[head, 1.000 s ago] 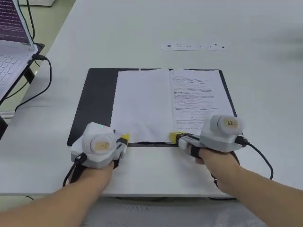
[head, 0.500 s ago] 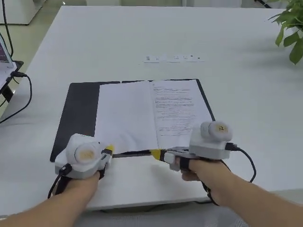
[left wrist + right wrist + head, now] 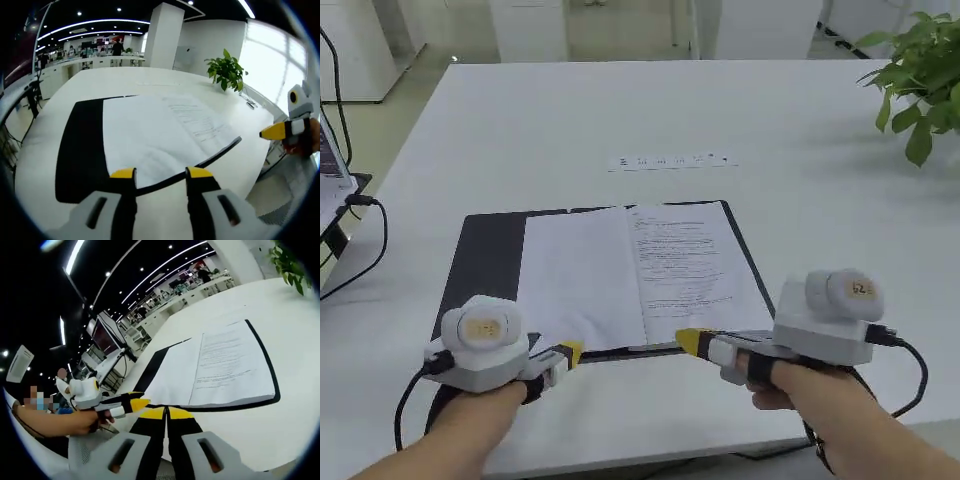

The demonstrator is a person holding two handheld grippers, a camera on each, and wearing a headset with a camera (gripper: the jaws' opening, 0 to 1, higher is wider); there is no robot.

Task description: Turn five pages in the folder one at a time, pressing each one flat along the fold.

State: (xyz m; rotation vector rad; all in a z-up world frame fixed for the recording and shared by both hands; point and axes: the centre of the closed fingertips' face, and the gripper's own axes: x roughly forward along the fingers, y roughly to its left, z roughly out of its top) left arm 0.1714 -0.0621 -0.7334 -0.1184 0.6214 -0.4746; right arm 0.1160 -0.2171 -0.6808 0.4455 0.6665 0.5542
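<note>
The black folder (image 3: 485, 262) lies open on the table (image 3: 620, 110) just ahead of both claws. The left gripper (image 3: 568, 353), jaws parted and empty, points at its near edge below the blank page (image 3: 580, 275), while the right gripper (image 3: 688, 342), jaws clenched on nothing, stops just short of that edge below the printed page (image 3: 680, 260). The print is too small to read, as is a strip of markings (image 3: 670, 160) beyond the folder.
</note>
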